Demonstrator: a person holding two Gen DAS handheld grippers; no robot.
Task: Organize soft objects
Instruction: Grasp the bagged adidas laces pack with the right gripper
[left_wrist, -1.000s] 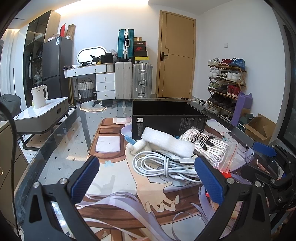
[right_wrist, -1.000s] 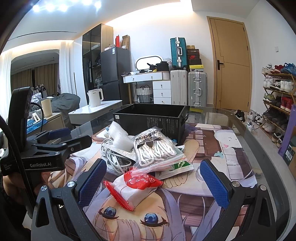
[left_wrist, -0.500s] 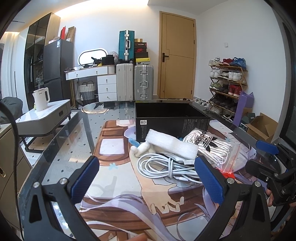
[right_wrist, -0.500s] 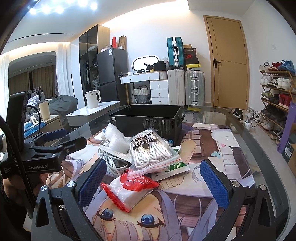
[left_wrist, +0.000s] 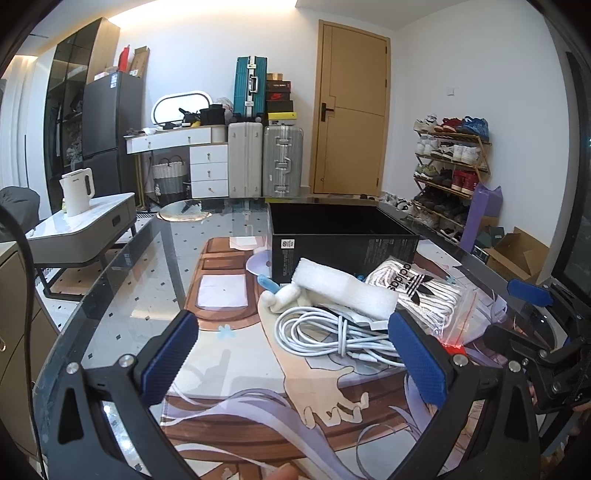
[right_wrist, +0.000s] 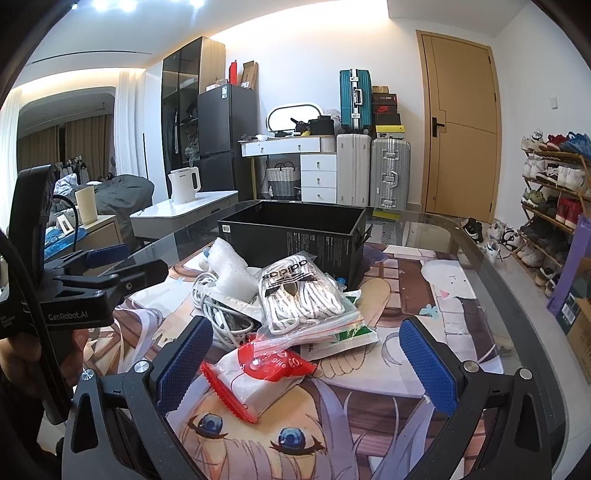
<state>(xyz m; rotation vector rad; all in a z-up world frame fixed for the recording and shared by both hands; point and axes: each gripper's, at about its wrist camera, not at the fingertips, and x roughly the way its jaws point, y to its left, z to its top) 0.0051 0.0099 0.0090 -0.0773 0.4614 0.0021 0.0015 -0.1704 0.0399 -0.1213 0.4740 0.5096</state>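
Note:
A heap of soft things lies on the printed table mat (right_wrist: 424, 295), in front of an open black box (right_wrist: 295, 232) (left_wrist: 340, 236). In it are a zip bag of white laces (right_wrist: 299, 295) (left_wrist: 417, 291), a white foam piece (left_wrist: 343, 288) (right_wrist: 231, 273), a coiled white cable (left_wrist: 325, 332) (right_wrist: 214, 310) and a green-white packet (right_wrist: 351, 332). A red-and-white packet (right_wrist: 258, 373) lies nearest, between the fingers of my open right gripper (right_wrist: 306, 365) (left_wrist: 517, 314). My left gripper (left_wrist: 295, 354) (right_wrist: 136, 260) hovers open just short of the cable, holding nothing.
The glass table has a rounded edge (left_wrist: 110, 273) on the left. A low side table carries a white kettle (left_wrist: 77, 192). Suitcases (left_wrist: 282, 158), a dresser and a door stand at the back, and a shoe rack (left_wrist: 450, 166) on the right.
Both grippers drifted slightly and stayed open. The left one rose a little in the right wrist view. The heap has not been touched.

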